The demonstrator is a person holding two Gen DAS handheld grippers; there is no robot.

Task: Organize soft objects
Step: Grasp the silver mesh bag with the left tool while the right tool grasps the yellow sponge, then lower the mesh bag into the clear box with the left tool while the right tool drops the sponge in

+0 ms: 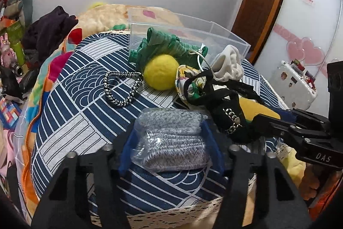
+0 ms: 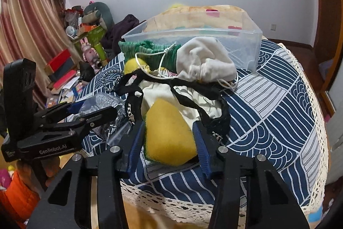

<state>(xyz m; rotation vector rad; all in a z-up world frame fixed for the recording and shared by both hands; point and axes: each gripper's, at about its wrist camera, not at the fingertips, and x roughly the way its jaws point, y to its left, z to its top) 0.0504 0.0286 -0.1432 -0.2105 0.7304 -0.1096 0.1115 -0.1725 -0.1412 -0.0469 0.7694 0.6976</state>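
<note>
My left gripper (image 1: 169, 143) is shut on a grey knit item in a clear plastic bag (image 1: 171, 138), low over the blue patterned cloth (image 1: 75, 104). My right gripper (image 2: 169, 138) is shut on a yellow sponge (image 2: 167, 132) at the table's near edge; it also shows in the left wrist view (image 1: 268, 119). Behind lie a black lace garment (image 2: 193, 98), a white drawstring pouch (image 2: 203, 61), a green knit cloth (image 1: 163, 44), a yellow felt ball (image 1: 160, 72) and a braided cord (image 1: 120, 89). A clear plastic box (image 2: 246, 42) stands at the back.
A floral fabric piece (image 1: 184, 81) lies by the ball. A bed with a colourful blanket (image 1: 103, 14) and dark clothing (image 1: 49, 27) is behind the table. Clutter and toys (image 2: 85, 46) fill the floor on the left. A white appliance door (image 1: 300, 25) is on the right.
</note>
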